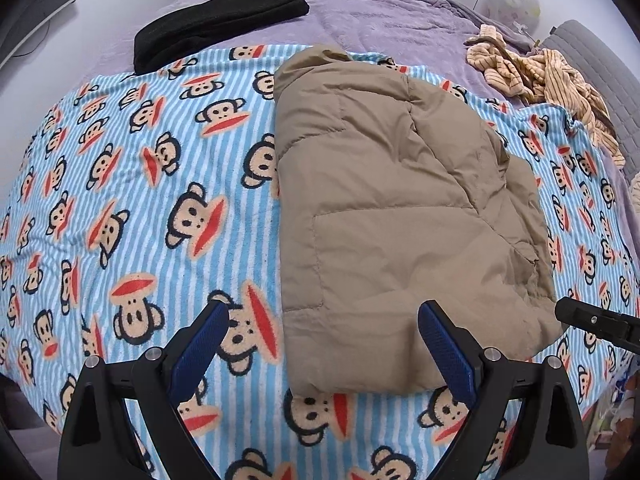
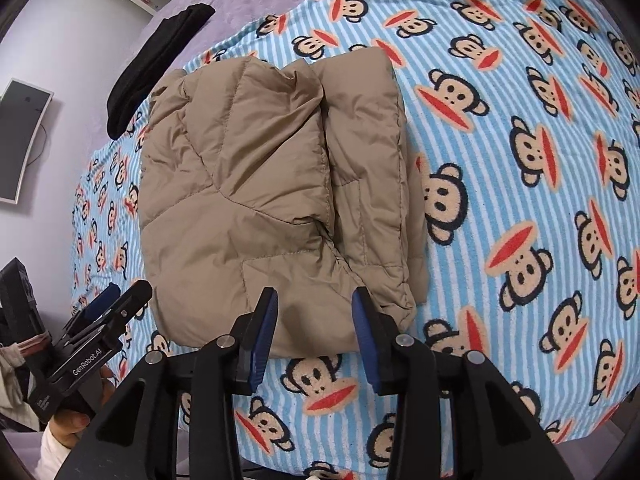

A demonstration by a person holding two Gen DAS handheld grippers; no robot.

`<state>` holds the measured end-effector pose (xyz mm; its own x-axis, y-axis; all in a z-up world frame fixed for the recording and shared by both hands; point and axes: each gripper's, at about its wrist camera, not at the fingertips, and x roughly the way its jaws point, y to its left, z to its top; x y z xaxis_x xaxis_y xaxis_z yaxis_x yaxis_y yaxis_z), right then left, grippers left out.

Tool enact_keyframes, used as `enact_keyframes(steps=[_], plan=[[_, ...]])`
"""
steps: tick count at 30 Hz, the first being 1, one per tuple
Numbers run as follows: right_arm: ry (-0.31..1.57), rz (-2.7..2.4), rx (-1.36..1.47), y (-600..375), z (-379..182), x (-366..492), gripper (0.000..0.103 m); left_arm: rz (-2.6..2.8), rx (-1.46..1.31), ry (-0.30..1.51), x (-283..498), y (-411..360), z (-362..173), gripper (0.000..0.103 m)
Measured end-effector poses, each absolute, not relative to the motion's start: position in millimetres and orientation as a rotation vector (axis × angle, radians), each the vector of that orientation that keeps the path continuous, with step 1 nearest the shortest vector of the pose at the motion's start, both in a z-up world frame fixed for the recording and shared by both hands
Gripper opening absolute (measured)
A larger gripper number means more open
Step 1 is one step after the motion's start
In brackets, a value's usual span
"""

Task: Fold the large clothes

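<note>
A tan puffer jacket (image 1: 400,200) lies folded into a thick rectangle on a blue striped monkey-print blanket (image 1: 140,160). My left gripper (image 1: 324,316) hovers open and wide over the jacket's near left corner, pads clear of the cloth. In the right wrist view the jacket (image 2: 260,180) shows its folded sleeve on top. My right gripper (image 2: 315,296) stands partly open over the near hem, with nothing pinched between its blue pads. A hand holds the left gripper (image 2: 120,292) at the lower left. One of the right gripper's fingers (image 1: 580,314) shows beside the jacket's near right corner.
A folded black garment (image 1: 216,24) lies at the back left on the purple bedspread (image 1: 380,12). A crumpled yellow striped garment (image 1: 540,76) sits at the back right near a round plush (image 1: 512,0). The blanket (image 2: 520,160) spreads wide to the jacket's right. The bed edge runs close below both grippers.
</note>
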<state>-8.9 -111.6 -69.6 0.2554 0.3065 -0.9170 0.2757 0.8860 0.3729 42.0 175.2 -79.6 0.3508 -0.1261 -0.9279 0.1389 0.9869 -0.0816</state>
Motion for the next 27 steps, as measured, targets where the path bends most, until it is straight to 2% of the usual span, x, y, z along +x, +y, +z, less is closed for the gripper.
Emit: enact_keyframes(steps=[3, 5, 13, 19, 20, 21, 27], plan=[[1.312, 0.025, 0.493, -110.9, -60.4, -8.8, 0.053, -0.147, 0.016, 1.167, 33.5, 174.7, -66.9, 0.096], [1.294, 0.026, 0.484, -110.1, -54.5, -9.9, 0.058, -0.131, 0.022, 1.151, 28.5, 174.6, -57.5, 0.103], [1.172, 0.013, 0.353, -100.3, -9.6, -17.8, 0.082, -0.072, 0.056, 1.075, 8.9, 173.6, -16.3, 0.103], [1.064, -0.03, 0.248, -89.9, 27.0, -26.5, 0.088, -0.062, 0.063, 1.024, -2.8, 174.5, 9.2, 0.103], [1.047, -0.034, 0.237, -88.6, 31.1, -28.0, 0.092, -0.057, 0.063, 1.016, -4.7, 175.1, 12.4, 0.103], [1.028, -0.035, 0.231, -87.8, 35.0, -29.1, 0.102, -0.051, 0.065, 1.008, -6.4, 175.8, 15.8, 0.103], [0.978, -0.046, 0.207, -86.0, 50.9, -32.8, 0.103, -0.04, 0.049, 0.983, -14.2, 179.6, 31.2, 0.103]])
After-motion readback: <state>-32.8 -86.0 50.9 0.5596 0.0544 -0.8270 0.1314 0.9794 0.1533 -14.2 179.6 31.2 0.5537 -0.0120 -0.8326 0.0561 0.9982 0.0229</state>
